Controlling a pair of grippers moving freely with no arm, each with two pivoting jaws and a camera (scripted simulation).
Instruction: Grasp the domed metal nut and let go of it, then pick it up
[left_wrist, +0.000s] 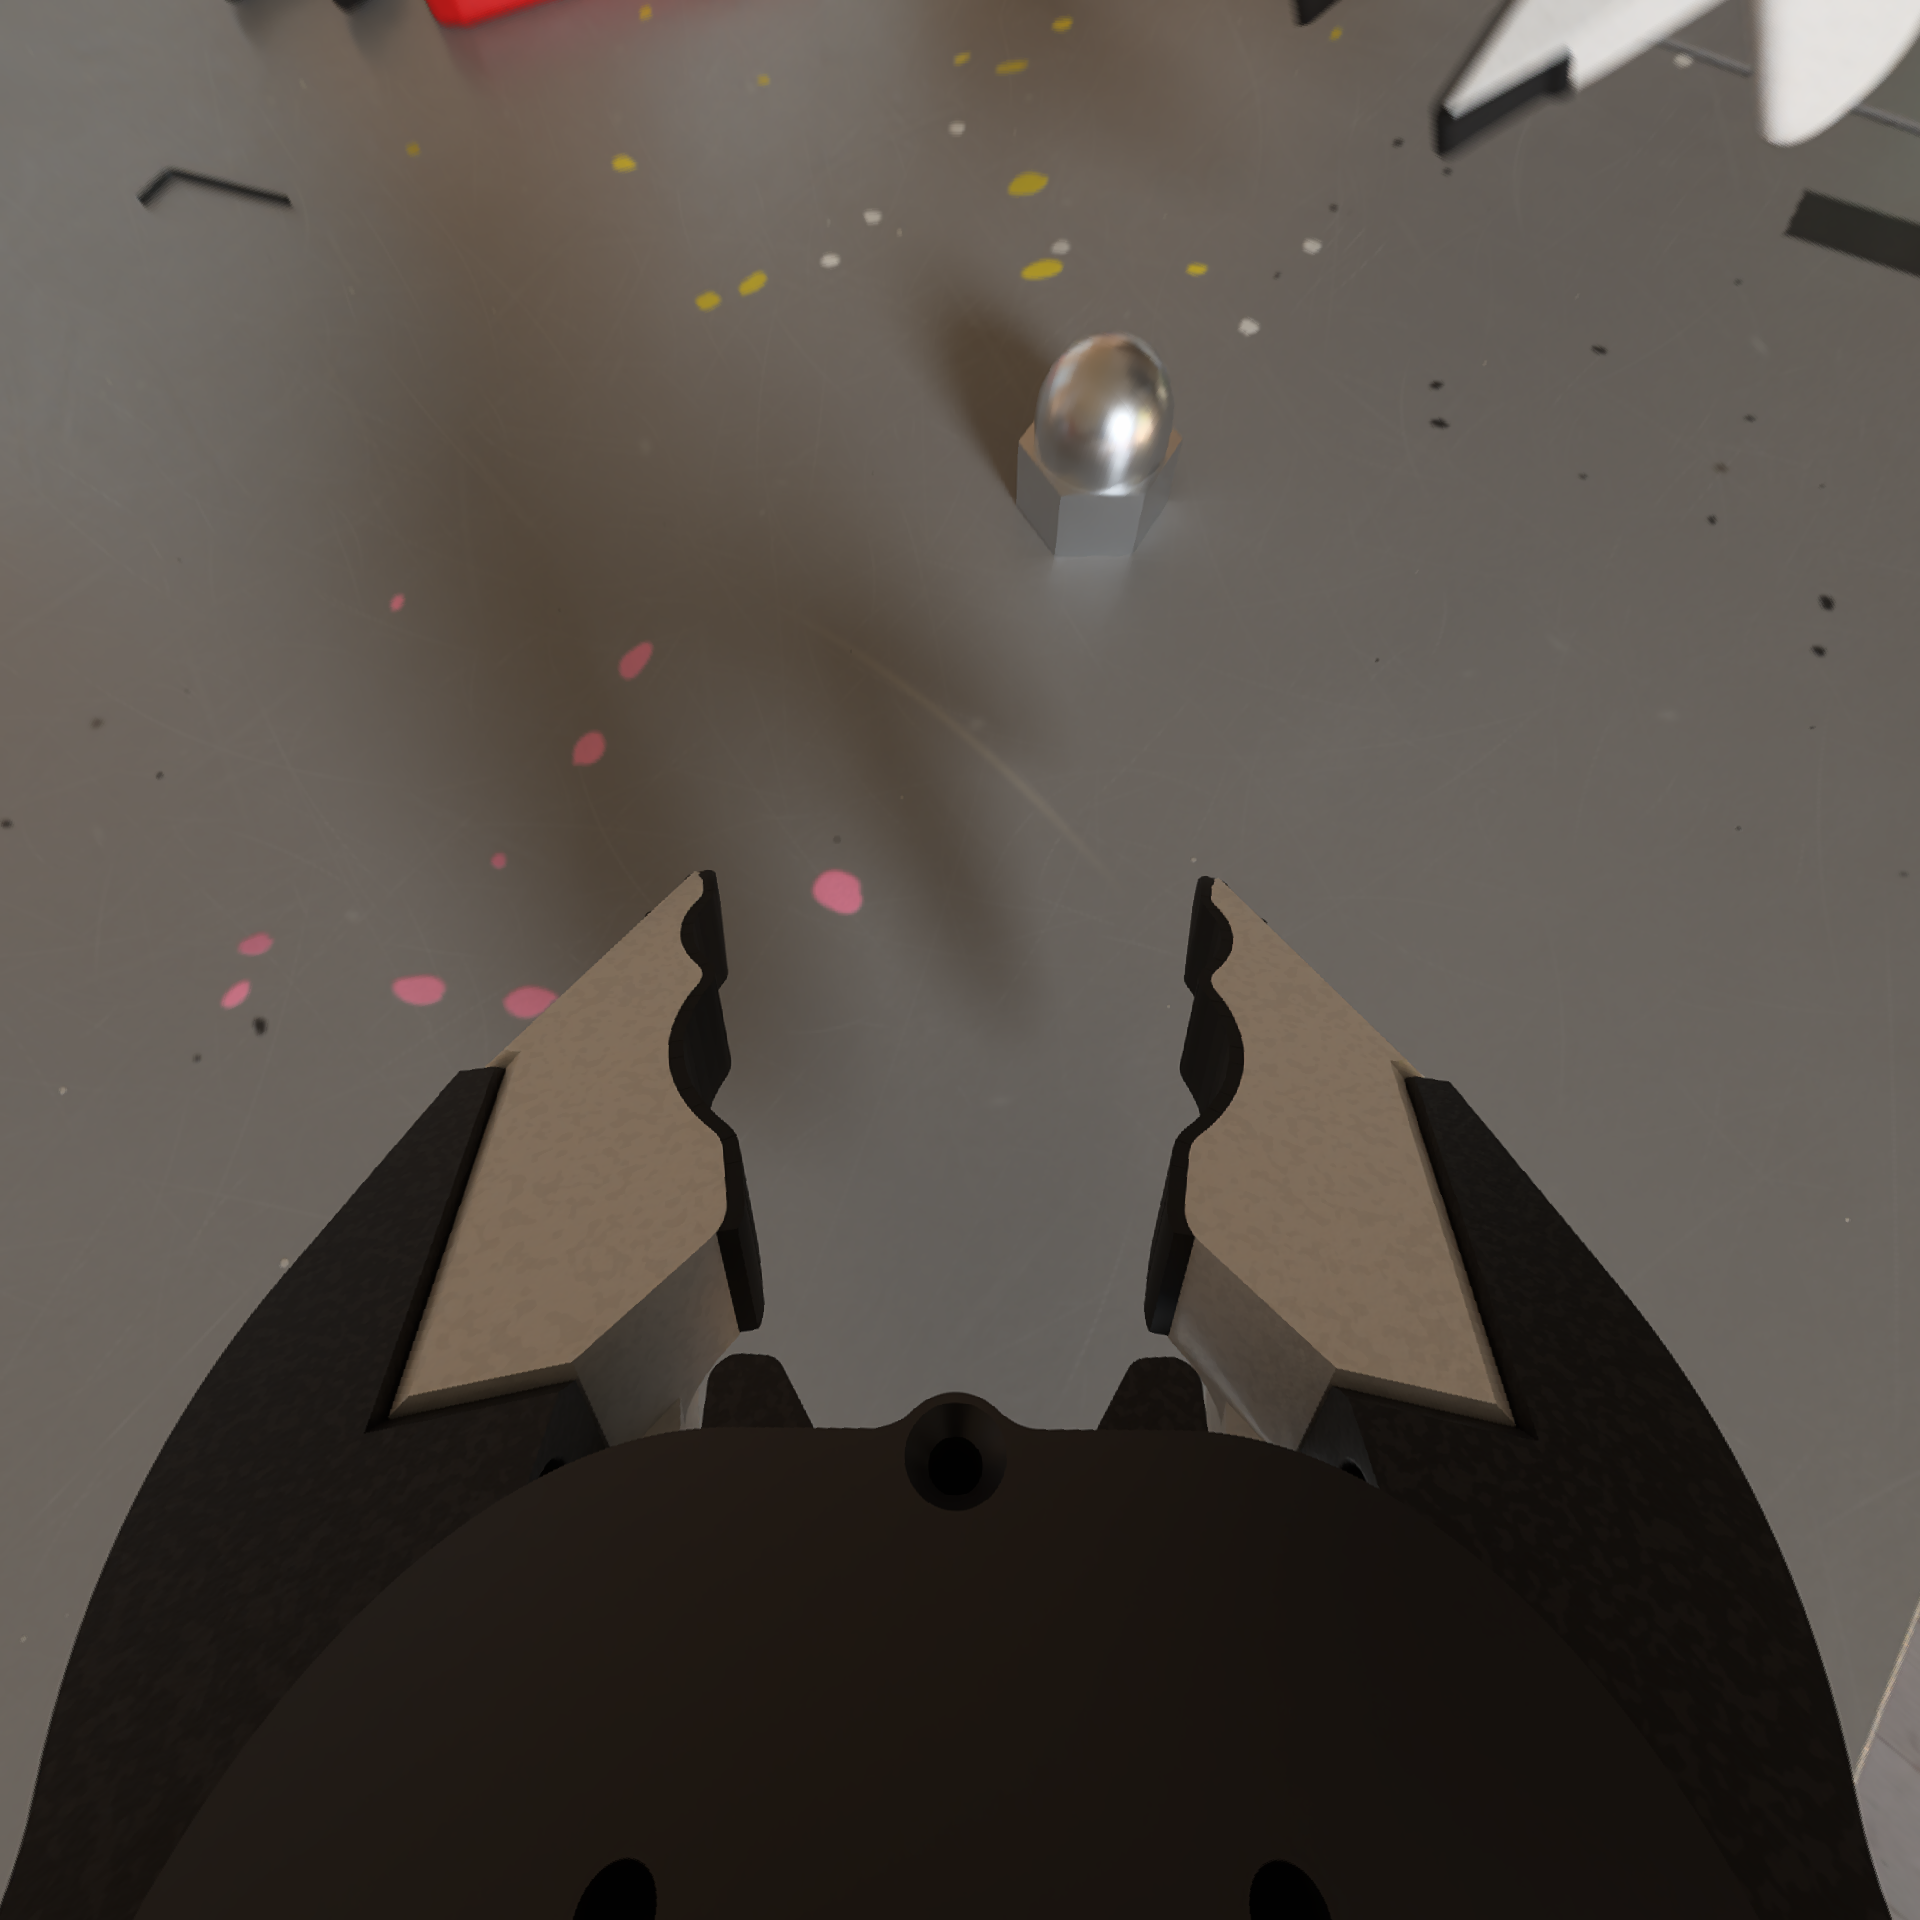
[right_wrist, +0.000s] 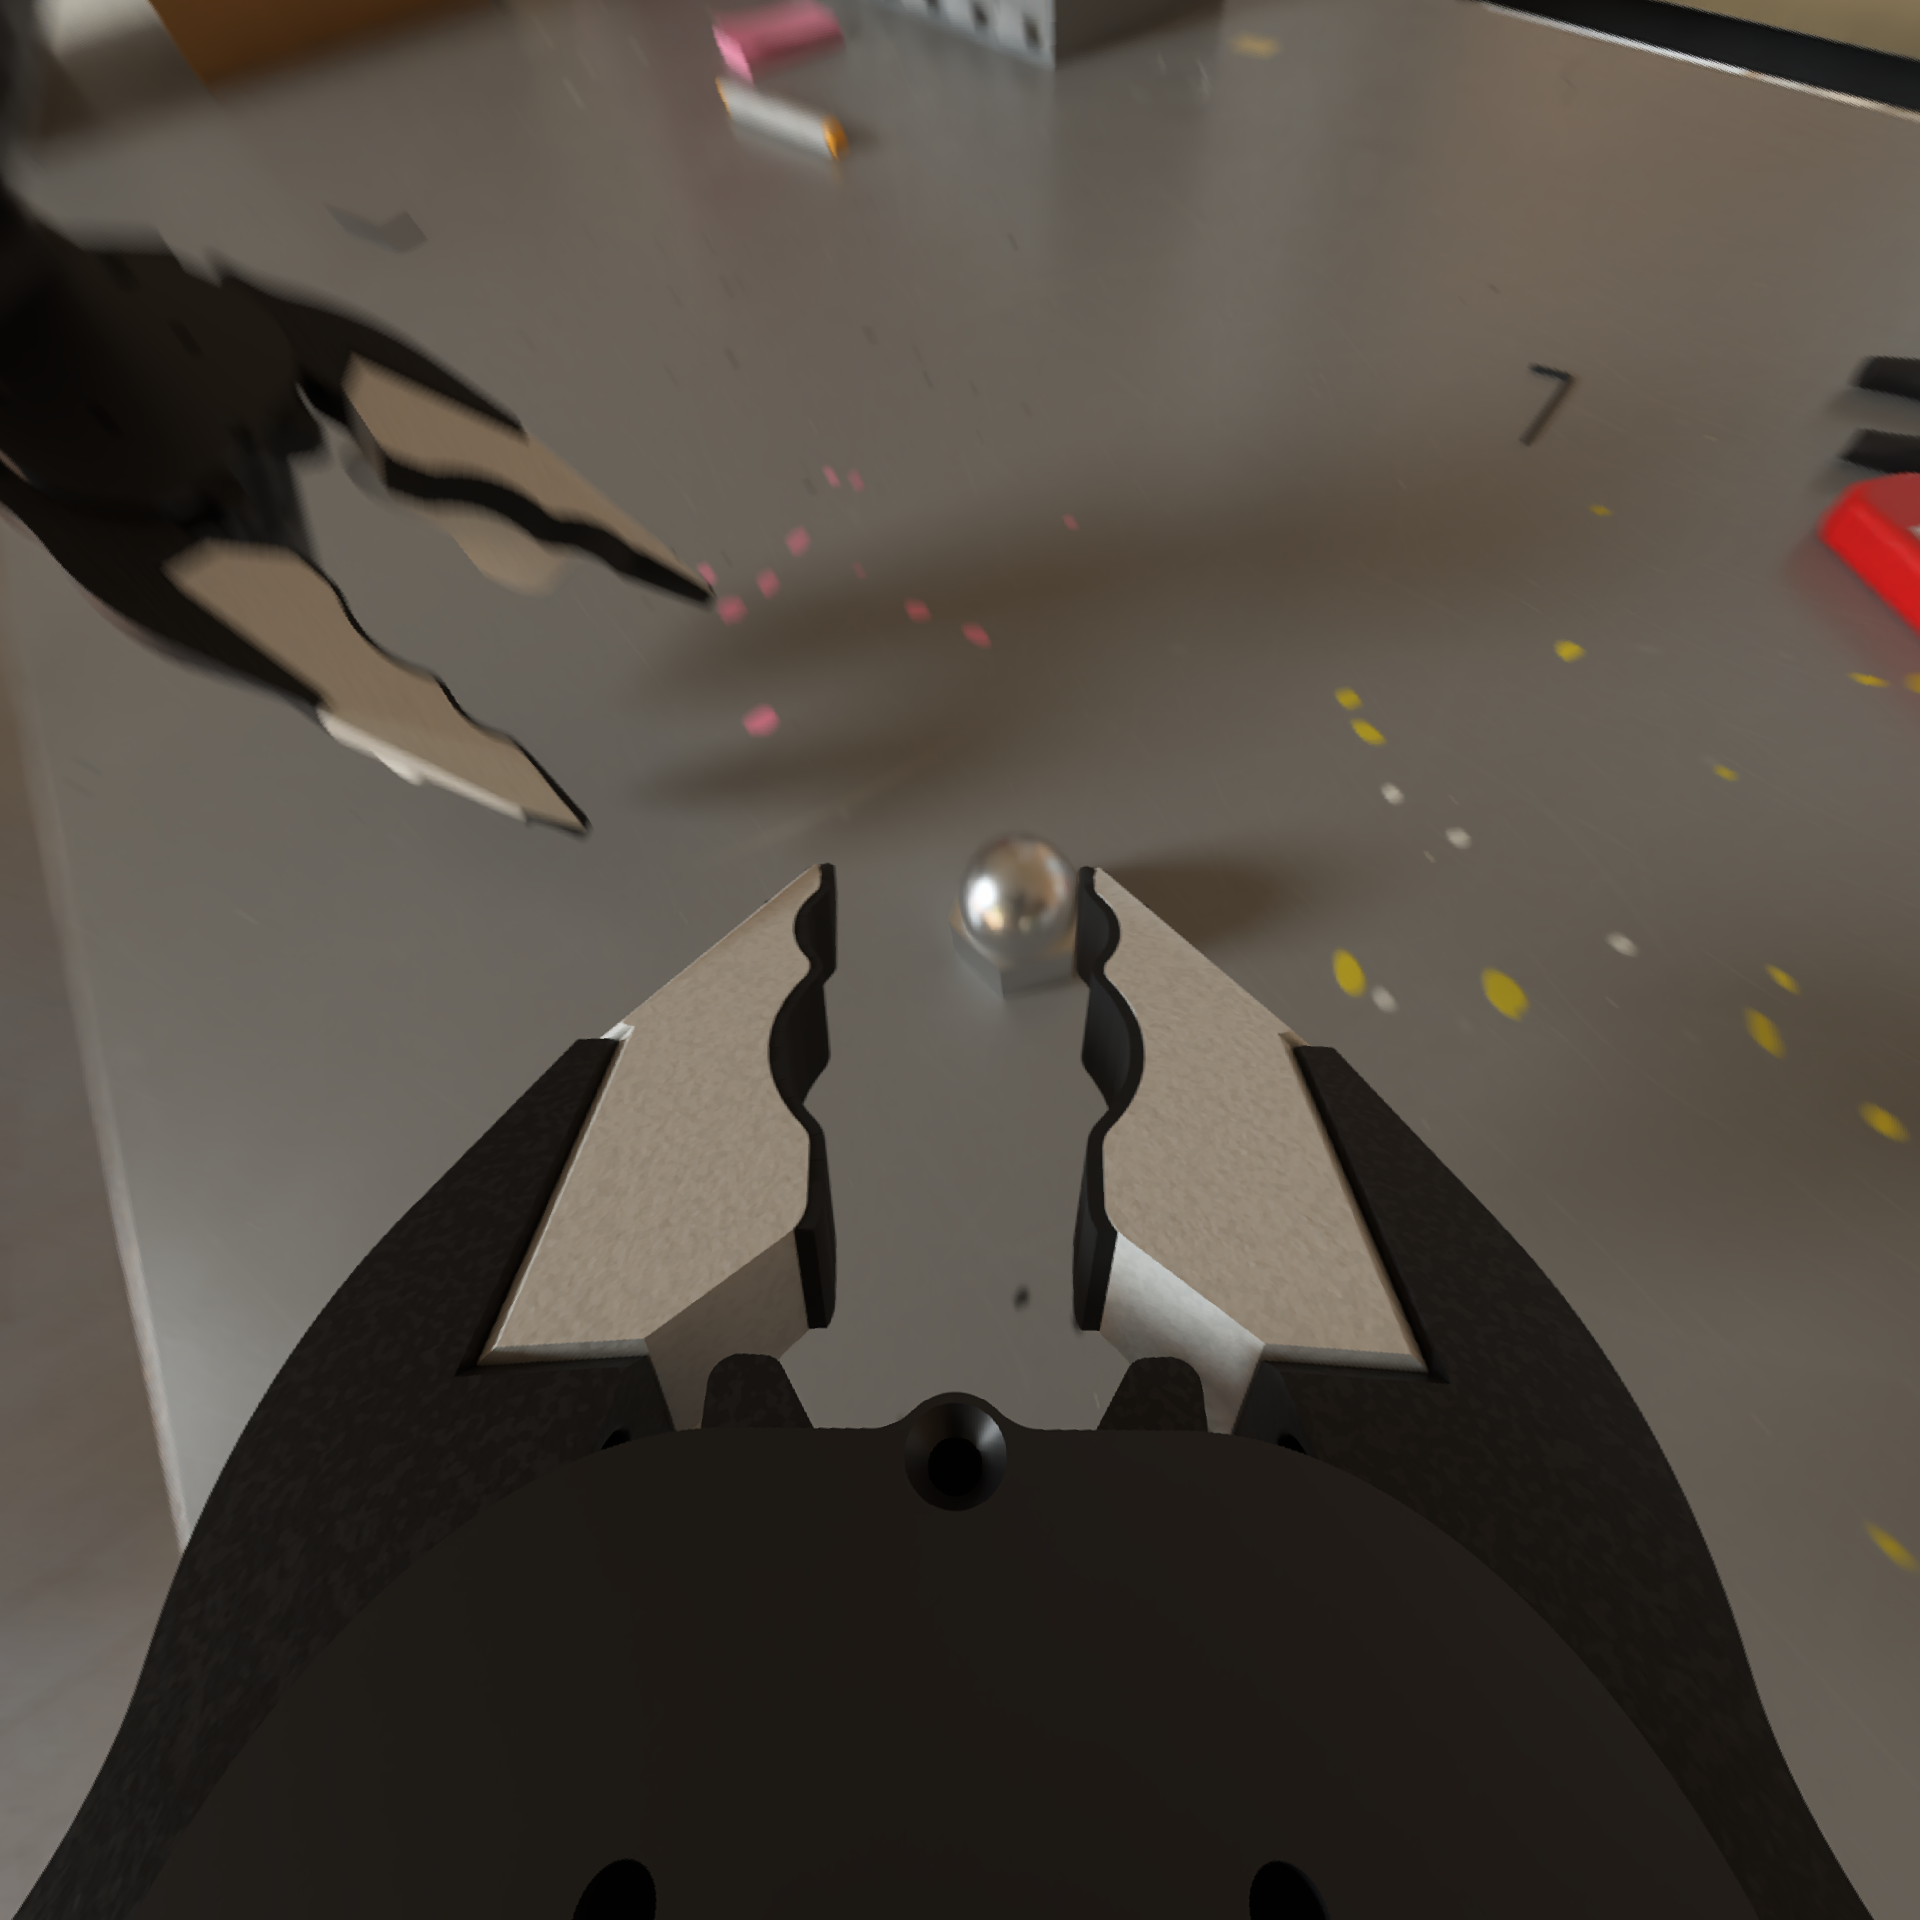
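The domed metal nut (left_wrist: 1103, 436) stands upright on the grey table (left_wrist: 1455, 831), shiny dome on a hexagonal base. In the left wrist view it is well ahead of my left gripper (left_wrist: 956, 888) and slightly right; that gripper is open wide and empty. In the right wrist view the nut (right_wrist: 1016, 920) sits just past the fingertips of my right gripper (right_wrist: 956, 878), close against the right fingertip (right_wrist: 1091, 904). The right jaws are apart and hold nothing. The left gripper (right_wrist: 646, 711) also shows there, blurred, at the left above the table.
A red block (right_wrist: 1881, 561) and black bars (right_wrist: 1886, 416) lie at the right, with a black hex key (right_wrist: 1548, 405) beyond. A pink block (right_wrist: 779, 26) and a silver cylinder (right_wrist: 784, 114) lie far back. The table edge (right_wrist: 94, 935) runs along the left. Paint specks dot the surface.
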